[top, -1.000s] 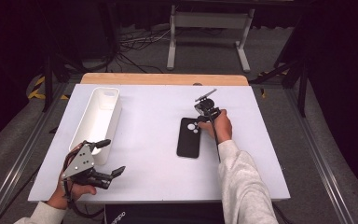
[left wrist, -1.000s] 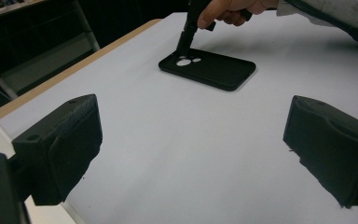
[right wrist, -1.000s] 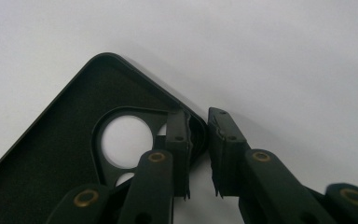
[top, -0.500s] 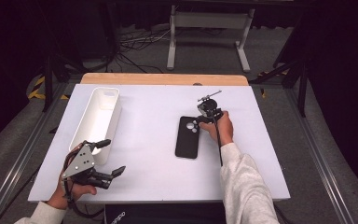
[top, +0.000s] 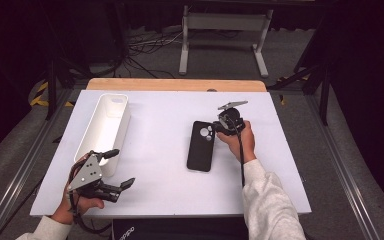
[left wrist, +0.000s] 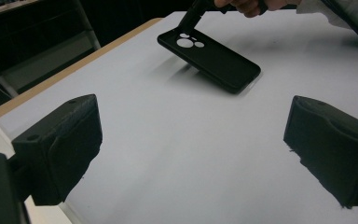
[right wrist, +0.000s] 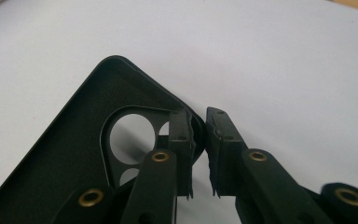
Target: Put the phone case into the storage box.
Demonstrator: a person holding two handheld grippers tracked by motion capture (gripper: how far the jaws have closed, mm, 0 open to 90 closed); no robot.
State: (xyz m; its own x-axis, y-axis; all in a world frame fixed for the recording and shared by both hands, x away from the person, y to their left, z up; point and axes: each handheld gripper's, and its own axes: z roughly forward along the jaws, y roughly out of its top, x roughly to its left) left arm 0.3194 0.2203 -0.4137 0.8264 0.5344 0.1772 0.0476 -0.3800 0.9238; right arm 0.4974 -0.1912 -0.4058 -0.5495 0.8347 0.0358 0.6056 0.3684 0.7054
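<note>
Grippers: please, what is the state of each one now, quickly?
Left gripper: open, holding nothing.
Right gripper: shut on the phone case at its camera-hole end, that end tilted up off the table.

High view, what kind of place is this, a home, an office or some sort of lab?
Most likely a lab or recording studio. A bare white table stands among dark curtains, loose cables trail over grey carpet beside a metal stand, and yellow-black hazard tape marks the floor.
</note>
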